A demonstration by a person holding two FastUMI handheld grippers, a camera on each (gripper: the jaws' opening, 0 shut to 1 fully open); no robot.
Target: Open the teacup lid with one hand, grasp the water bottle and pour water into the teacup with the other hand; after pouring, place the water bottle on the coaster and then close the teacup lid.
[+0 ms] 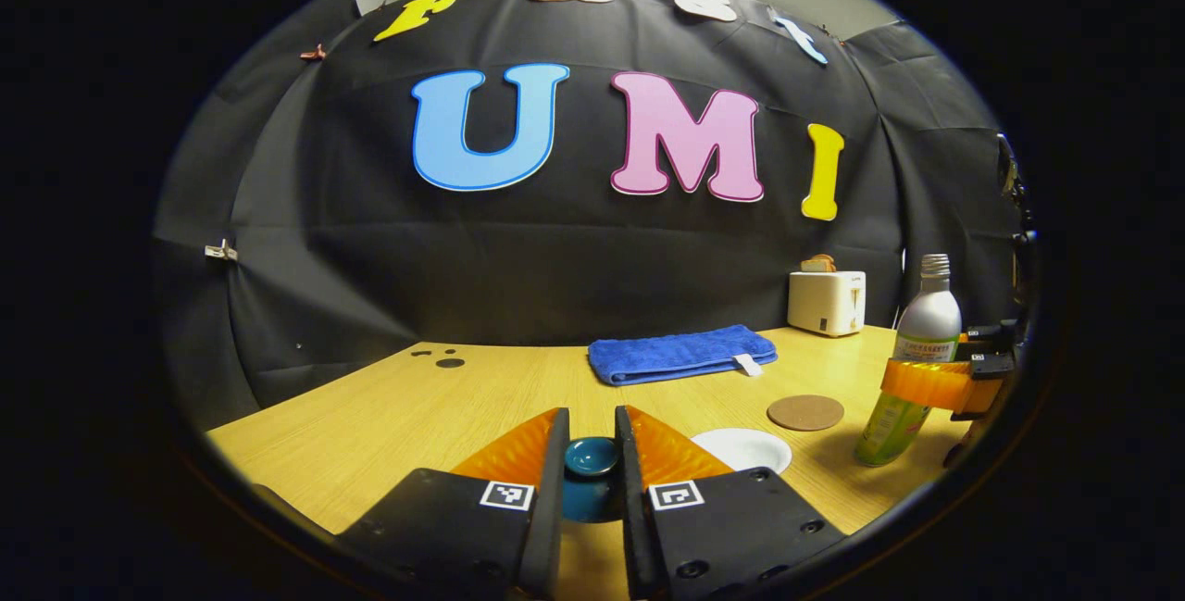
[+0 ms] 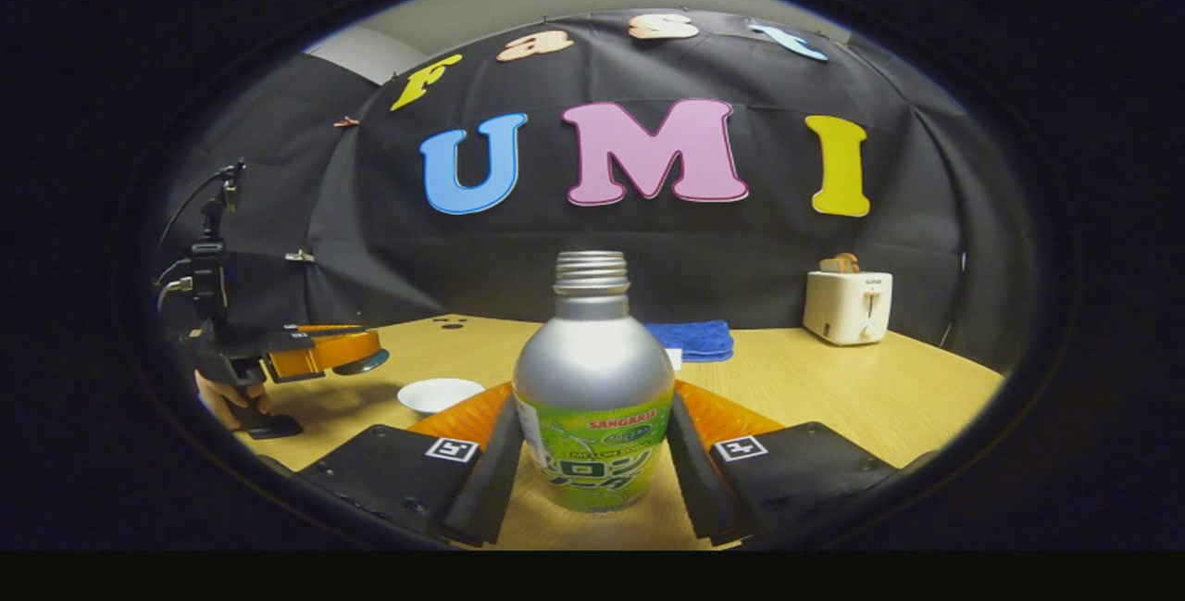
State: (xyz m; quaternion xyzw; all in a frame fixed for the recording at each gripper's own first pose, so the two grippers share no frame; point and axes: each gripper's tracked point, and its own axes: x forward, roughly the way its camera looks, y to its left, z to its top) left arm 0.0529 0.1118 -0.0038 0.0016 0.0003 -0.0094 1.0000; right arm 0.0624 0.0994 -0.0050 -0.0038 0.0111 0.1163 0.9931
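My left gripper [image 1: 591, 425] is shut on the dark blue teacup lid [image 1: 592, 458] and holds it up off the table. The white teacup [image 1: 742, 449] stands uncovered just right of it. In the right gripper view that gripper [image 2: 341, 351] hovers with the lid [image 2: 363, 363] up and to the left of the teacup [image 2: 440, 394]. My right gripper [image 2: 592, 420] is shut on the silver bottle with a green label [image 2: 592, 369], whose threaded neck points up. The left gripper view has the bottle [image 1: 912, 356] at the right, leaning slightly in the right gripper [image 1: 930, 383]. A round cork coaster [image 1: 805, 412] lies between cup and bottle.
A folded blue towel [image 1: 680, 353] lies at the back of the wooden table [image 1: 389, 416], and a white toaster [image 1: 827, 302] stands at the back right. A hand [image 2: 227, 397] holds the left gripper near the table's left edge.
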